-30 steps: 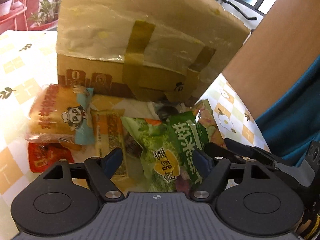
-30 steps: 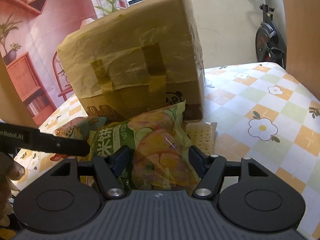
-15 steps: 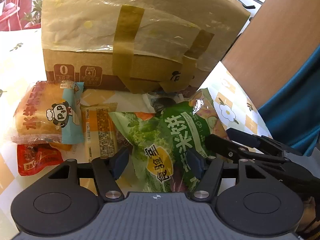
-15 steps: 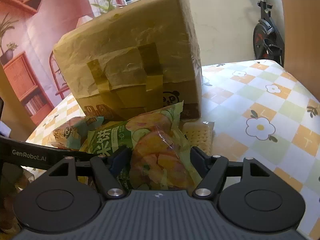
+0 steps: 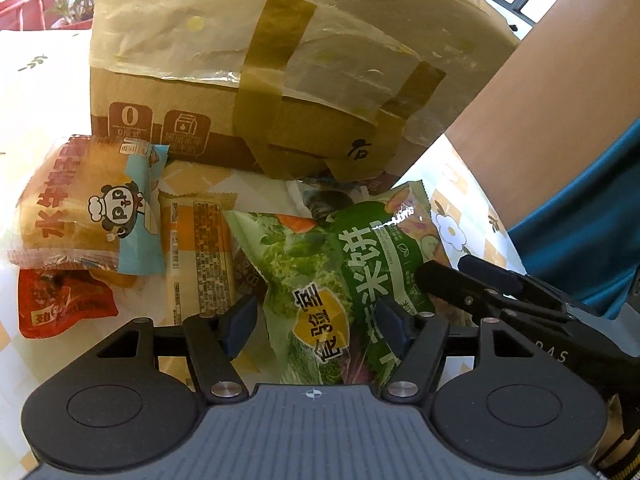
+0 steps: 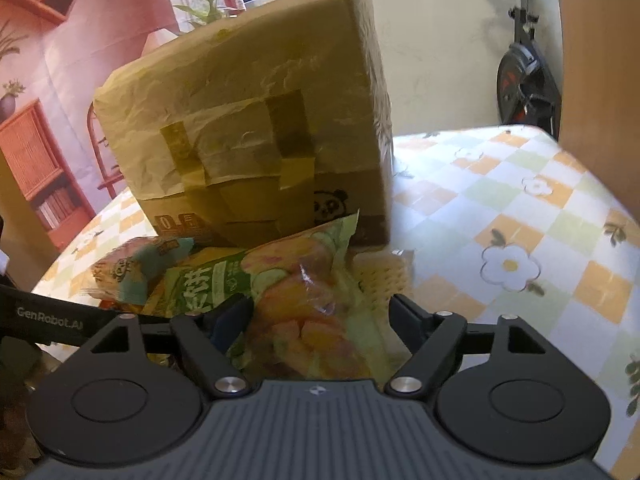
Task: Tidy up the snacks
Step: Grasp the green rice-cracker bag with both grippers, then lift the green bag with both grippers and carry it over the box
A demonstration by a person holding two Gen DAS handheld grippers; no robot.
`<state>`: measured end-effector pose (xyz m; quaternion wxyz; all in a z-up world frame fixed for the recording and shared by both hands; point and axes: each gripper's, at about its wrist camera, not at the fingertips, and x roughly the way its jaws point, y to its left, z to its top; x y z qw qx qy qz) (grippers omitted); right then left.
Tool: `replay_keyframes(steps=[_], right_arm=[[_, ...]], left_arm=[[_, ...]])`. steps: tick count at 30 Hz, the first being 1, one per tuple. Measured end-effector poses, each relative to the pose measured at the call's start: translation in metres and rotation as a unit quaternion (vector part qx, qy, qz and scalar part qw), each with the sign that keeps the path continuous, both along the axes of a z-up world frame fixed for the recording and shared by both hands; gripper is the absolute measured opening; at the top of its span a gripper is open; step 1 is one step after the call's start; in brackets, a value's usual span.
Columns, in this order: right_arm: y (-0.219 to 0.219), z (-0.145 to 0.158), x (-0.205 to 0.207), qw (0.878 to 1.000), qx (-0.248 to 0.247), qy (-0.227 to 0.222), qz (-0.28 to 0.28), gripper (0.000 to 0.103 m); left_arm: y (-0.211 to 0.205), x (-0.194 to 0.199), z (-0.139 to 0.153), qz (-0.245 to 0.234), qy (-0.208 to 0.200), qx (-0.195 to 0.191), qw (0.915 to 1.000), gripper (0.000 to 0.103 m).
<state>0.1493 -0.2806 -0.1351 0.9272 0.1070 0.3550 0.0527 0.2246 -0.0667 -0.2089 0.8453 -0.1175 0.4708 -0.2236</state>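
Note:
A green rice-cracker bag (image 5: 340,264) lies on top of a pile of snacks in front of a taped cardboard box (image 5: 280,80). My left gripper (image 5: 316,320) straddles its near end. The jaws are opening, and a small gap shows at the left pad. From the right side my right gripper (image 6: 318,320) straddles the same green bag (image 6: 280,292). Its jaws are opening too, and the right pad stands off the wrapper. The right gripper's black fingers (image 5: 460,280) rest against the bag's edge in the left wrist view.
A panda-print bread pack (image 5: 88,216), a yellow packet (image 5: 200,256) and a red packet (image 5: 60,304) lie to the left. A cracker pack (image 6: 380,276) lies beside the box (image 6: 260,140). The flowered tablecloth (image 6: 500,220) stretches right. An exercise bike (image 6: 524,80) stands behind.
The right gripper's fingers have spread apart around the green bag. The left gripper's fingers drew in around the bag. The right gripper reaches further into the left wrist view.

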Motion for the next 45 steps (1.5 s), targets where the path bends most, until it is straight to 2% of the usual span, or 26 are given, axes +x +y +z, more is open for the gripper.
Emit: replay_keyframes(steps=[6, 12, 14, 24, 31, 42, 45], right_arm=[[-0.009, -0.009, 0.001, 0.999, 0.038, 0.008, -0.008, 0.080], [-0.022, -0.018, 0.002, 0.994, 0.104, 0.021, -0.029, 0.081], [-0.020, -0.017, 0.001, 0.994, 0.107, 0.017, -0.020, 0.073], [-0.019, -0.007, -0.001, 0.992, 0.126, 0.024, -0.004, 0.058], [-0.015, 0.019, -0.006, 0.992, 0.126, -0.008, 0.004, 0.057], [-0.005, 0.083, -0.014, 0.988, 0.120, -0.094, 0.014, 0.057], [-0.002, 0.098, -0.015, 0.986, 0.122, -0.116, 0.016, 0.057]], left_arm=[[0.003, -0.001, 0.000, -0.003, -0.001, -0.008, 1.0000, 0.065], [0.002, -0.003, 0.003, -0.010, -0.007, -0.010, 0.9999, 0.062], [0.001, -0.003, 0.003, -0.011, -0.007, -0.011, 0.9999, 0.061], [-0.005, -0.005, 0.009, -0.031, -0.017, -0.004, 0.9994, 0.058], [0.003, -0.014, 0.043, -0.048, -0.073, -0.015, 0.9961, 0.058], [0.009, -0.032, 0.110, -0.070, -0.173, -0.023, 0.9821, 0.057], [0.012, -0.030, 0.126, -0.070, -0.189, -0.031, 0.9789, 0.057]])
